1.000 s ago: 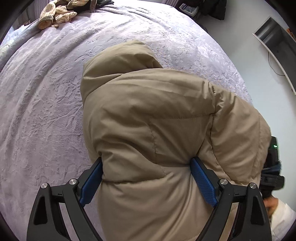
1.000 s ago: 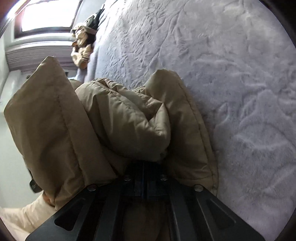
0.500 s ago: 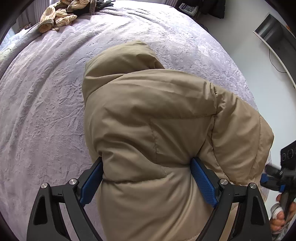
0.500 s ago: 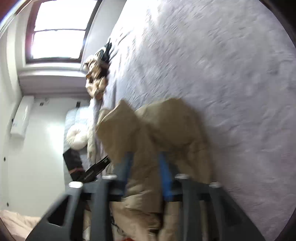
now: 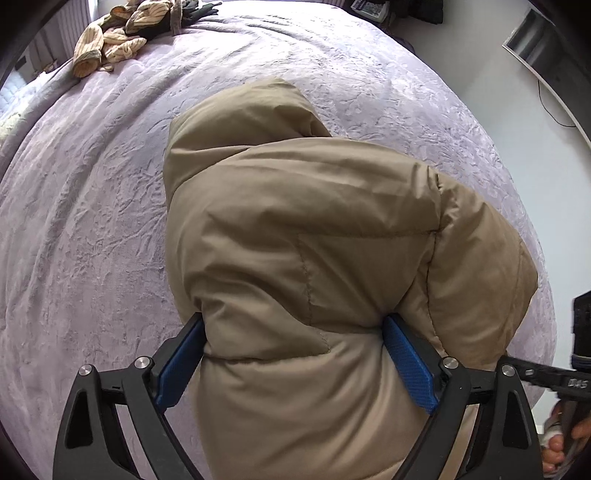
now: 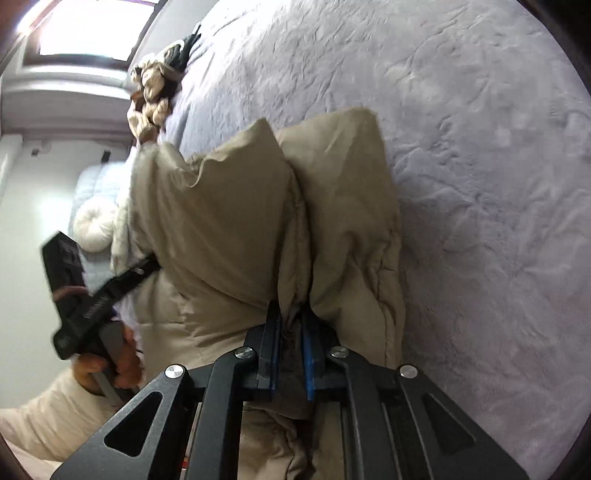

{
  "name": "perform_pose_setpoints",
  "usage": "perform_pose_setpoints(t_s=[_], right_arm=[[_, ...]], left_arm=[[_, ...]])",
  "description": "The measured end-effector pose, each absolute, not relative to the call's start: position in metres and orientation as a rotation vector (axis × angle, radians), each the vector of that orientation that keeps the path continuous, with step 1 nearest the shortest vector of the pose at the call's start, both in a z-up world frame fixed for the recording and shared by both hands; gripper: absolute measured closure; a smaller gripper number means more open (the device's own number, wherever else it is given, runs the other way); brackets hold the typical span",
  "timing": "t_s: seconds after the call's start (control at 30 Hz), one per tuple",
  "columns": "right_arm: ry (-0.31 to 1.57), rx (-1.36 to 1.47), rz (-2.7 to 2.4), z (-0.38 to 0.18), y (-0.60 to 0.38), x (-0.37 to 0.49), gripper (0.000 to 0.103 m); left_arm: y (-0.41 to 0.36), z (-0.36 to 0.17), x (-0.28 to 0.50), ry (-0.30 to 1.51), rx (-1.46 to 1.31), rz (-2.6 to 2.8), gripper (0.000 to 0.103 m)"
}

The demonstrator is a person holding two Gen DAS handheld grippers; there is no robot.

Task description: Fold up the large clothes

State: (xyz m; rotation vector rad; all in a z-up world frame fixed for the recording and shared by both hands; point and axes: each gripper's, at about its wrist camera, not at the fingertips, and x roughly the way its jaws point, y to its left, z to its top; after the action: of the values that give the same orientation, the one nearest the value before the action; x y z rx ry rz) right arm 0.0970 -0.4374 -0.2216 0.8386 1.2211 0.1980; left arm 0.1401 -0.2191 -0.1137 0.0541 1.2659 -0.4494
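A tan puffer jacket (image 5: pixel 306 251) lies bundled on a lilac bedspread (image 5: pixel 85 221), hood pointing away. My left gripper (image 5: pixel 295 354) is closed on a thick fold of it, blue pads pressing both sides. In the right wrist view my right gripper (image 6: pixel 291 325) is shut on a thin fold of the same jacket (image 6: pixel 229 221), its blue pads nearly together with fabric between. The left gripper's body (image 6: pixel 92 299) shows at the left of that view, and the right gripper's body (image 5: pixel 576 354) at the right edge of the left wrist view.
A heap of striped beige and dark clothes (image 5: pixel 125 37) lies at the bed's far end, also in the right wrist view (image 6: pixel 155 92). A wall-mounted screen (image 5: pixel 546 55) hangs right. A white round cushion (image 6: pixel 92 229) sits beside the bed. A window (image 6: pixel 92 29) is beyond.
My right gripper has swung and shifted its view along the jacket, still gripping fabric. The left gripper keeps its hold; the jacket bundle has moved slightly nearer the bed's middle.
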Motion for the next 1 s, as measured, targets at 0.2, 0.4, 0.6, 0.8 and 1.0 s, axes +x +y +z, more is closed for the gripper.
perform_pose_setpoints(t_s=[0.2, 0.4, 0.6, 0.8, 1.0], right_arm=[[1.173, 0.776, 0.140, -0.181, -0.456, 0.074, 0.026], [1.229, 0.709, 0.082, -0.191, -0.460, 0.073, 0.000], [1.276, 0.686, 0.132, -0.208, -0.455, 0.088, 0.000], [1.366, 0.660, 0.137, -0.232, -0.447, 0.106, 0.000], [1.373, 0.686, 0.141, -0.235, -0.447, 0.108, 0.000]], left_arm=[[-0.217, -0.114, 0.141, 1.269, 0.050, -0.449, 0.009], [-0.217, -0.114, 0.141, 1.269, 0.048, -0.447, 0.009], [-0.217, -0.113, 0.141, 1.266, 0.046, -0.443, 0.009], [-0.215, -0.112, 0.141, 1.277, 0.046, -0.437, 0.006], [-0.200, -0.102, 0.143, 1.267, 0.039, -0.453, 0.000]])
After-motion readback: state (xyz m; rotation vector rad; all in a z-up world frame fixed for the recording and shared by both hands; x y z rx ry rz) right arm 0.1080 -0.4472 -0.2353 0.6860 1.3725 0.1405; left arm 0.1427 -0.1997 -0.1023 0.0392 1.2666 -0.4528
